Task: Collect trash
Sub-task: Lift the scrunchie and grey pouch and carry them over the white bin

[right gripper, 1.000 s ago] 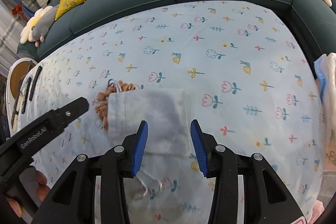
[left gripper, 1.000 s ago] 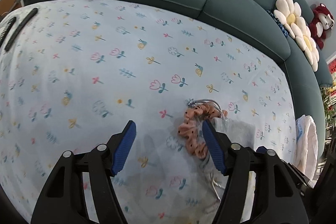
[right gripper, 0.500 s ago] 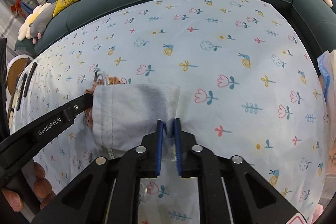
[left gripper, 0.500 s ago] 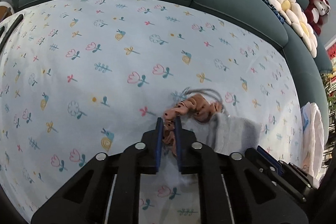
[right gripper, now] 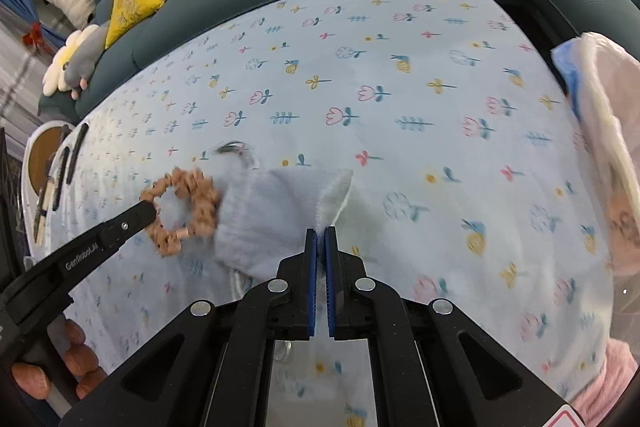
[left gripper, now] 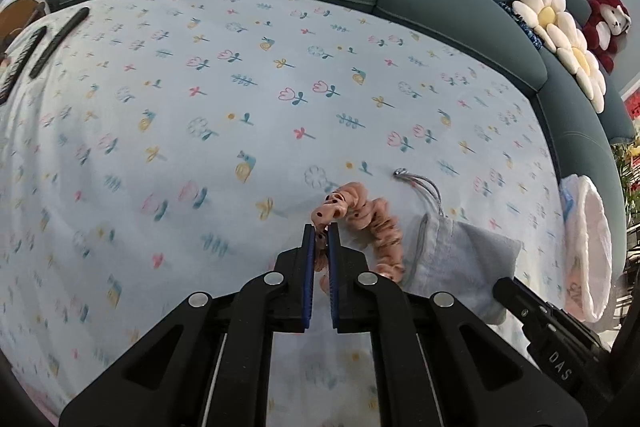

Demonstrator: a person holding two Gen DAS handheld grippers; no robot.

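Left wrist view: two dark bars [left gripper: 58, 41] lie at the far left edge of the flowered cloth [left gripper: 224, 131] covering the counter. The left gripper [left gripper: 320, 231] has its jaws closed on the pink scrunchie [left gripper: 370, 219], which curls rightward against the mouth of the grey pouch [left gripper: 460, 255]. The pouch's cord [left gripper: 420, 183] trails up onto the cloth. A white bag [left gripper: 586, 247] sits at the right edge. Right wrist view: the scrunchie [right gripper: 186, 209] hangs from the left gripper's tip, raised beside the pouch [right gripper: 280, 215]. The right gripper [right gripper: 320, 233] has its jaws clamped on the pouch's lifted right corner
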